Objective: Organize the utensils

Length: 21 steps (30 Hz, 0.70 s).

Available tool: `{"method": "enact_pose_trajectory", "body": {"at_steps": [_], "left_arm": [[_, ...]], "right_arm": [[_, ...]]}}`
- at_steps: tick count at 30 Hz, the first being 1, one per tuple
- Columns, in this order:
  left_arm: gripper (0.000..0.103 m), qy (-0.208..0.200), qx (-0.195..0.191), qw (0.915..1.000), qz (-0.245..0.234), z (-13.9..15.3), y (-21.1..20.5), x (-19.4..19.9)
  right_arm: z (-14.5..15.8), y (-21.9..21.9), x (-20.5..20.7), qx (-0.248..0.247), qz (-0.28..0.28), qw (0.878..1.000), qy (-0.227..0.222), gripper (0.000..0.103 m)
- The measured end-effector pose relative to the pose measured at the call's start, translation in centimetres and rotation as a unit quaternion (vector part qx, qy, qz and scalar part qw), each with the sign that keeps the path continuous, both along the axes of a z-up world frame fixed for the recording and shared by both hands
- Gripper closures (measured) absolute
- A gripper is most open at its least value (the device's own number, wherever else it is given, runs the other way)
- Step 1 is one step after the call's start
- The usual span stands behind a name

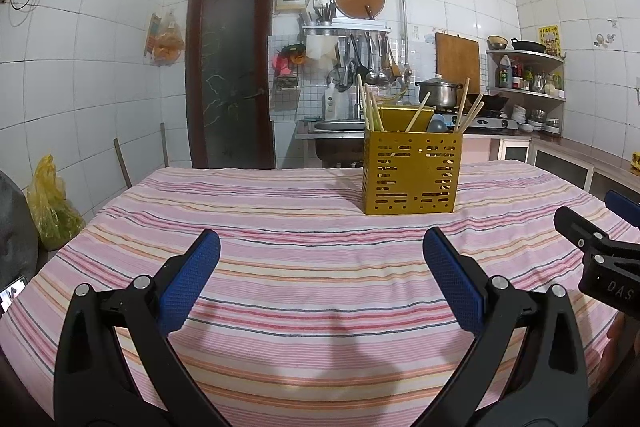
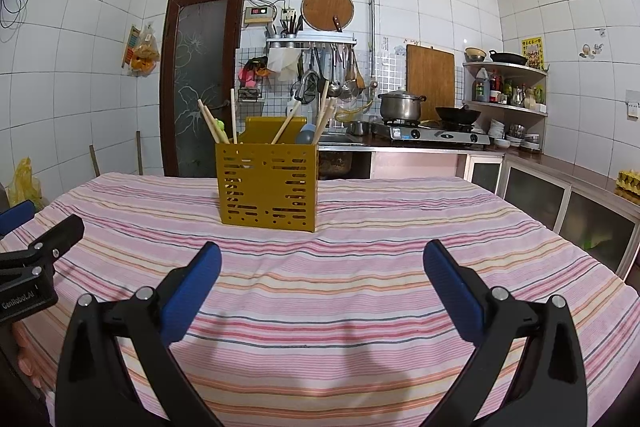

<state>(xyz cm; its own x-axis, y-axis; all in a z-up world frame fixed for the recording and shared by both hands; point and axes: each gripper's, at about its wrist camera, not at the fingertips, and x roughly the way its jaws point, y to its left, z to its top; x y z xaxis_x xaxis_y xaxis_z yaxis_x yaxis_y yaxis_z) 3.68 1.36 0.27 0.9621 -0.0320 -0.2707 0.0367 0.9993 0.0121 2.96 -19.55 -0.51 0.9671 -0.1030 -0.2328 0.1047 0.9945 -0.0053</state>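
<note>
A yellow perforated utensil holder (image 1: 412, 174) stands on the striped tablecloth (image 1: 304, 267) toward the far side; it also shows in the right wrist view (image 2: 267, 186). Wooden chopsticks (image 1: 371, 109) and a grey-blue spoon (image 1: 437, 125) stick out of it; in the right wrist view the chopsticks (image 2: 212, 125) lean left and the spoon (image 2: 306, 137) sits at the right. My left gripper (image 1: 322, 247) is open and empty, well short of the holder. My right gripper (image 2: 322, 259) is open and empty too. Each gripper shows at the edge of the other's view.
The table edge drops off at left and right. Behind the table are a dark door (image 1: 230, 71), a sink (image 1: 332, 126), a gas stove with a pot (image 2: 400, 105) and wok (image 2: 458, 114), and corner shelves (image 2: 506, 83). A yellow bag (image 1: 50, 207) sits on the floor at left.
</note>
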Motion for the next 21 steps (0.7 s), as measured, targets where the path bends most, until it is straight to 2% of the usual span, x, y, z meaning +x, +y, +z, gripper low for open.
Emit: {"method": "enact_pose_trajectory", "body": {"at_steps": [21], "left_arm": [[0.005, -0.004, 0.000, 0.9999, -0.011, -0.24, 0.15, 0.01]], "right_arm": [[0.23, -0.03, -0.13, 0.000, -0.001, 1.000, 0.000, 0.004]]}}
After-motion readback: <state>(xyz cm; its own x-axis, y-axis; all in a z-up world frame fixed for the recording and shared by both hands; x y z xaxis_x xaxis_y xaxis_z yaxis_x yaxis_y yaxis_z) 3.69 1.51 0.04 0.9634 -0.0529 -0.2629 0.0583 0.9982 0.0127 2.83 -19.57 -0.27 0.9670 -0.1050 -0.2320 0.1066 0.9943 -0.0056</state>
